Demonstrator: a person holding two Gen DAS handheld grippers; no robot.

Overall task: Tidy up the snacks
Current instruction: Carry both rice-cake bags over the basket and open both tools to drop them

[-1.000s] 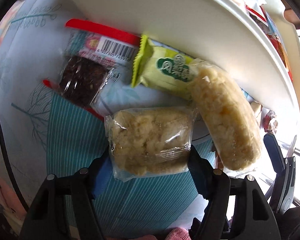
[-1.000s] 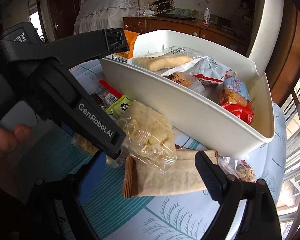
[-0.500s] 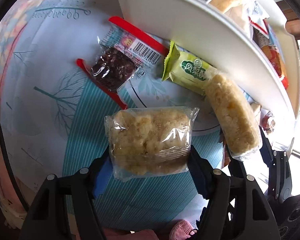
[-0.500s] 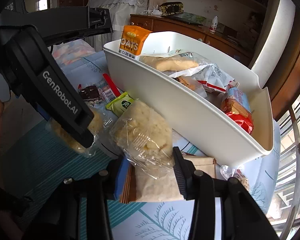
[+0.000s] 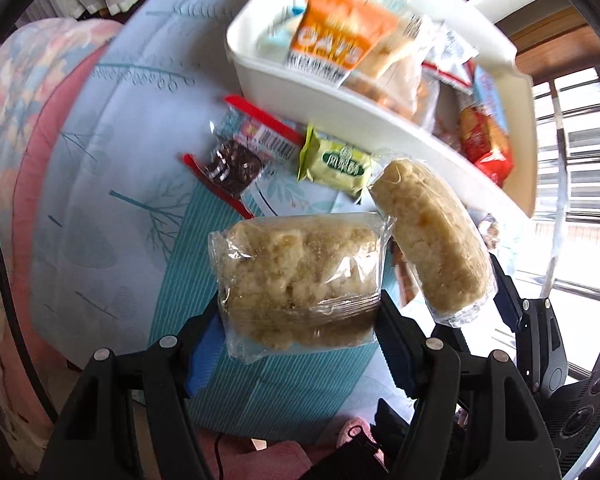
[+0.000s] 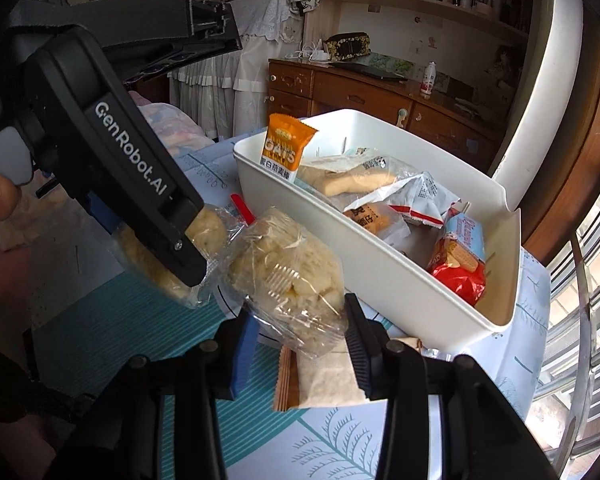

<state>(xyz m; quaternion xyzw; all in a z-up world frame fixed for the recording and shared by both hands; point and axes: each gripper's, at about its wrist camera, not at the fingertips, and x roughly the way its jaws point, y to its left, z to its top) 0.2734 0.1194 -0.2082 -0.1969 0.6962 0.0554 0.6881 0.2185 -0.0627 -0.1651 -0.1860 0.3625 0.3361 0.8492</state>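
Clear-wrapped rice cakes [image 5: 300, 280] [image 6: 288, 280] fill both clamped grippers [image 5: 298, 320] [image 6: 300, 320].

Motion-blurred orange oat packet [image 5: 337, 42]; beige wafer pack [image 6: 324, 376] half hidden under right tool's snack.

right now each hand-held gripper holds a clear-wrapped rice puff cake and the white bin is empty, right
Not quite: the white bin is not empty. The right wrist view shows an orange oats packet and other snacks inside. Both the left hand-held gripper and the right hand-held gripper do hold clear-wrapped cakes.
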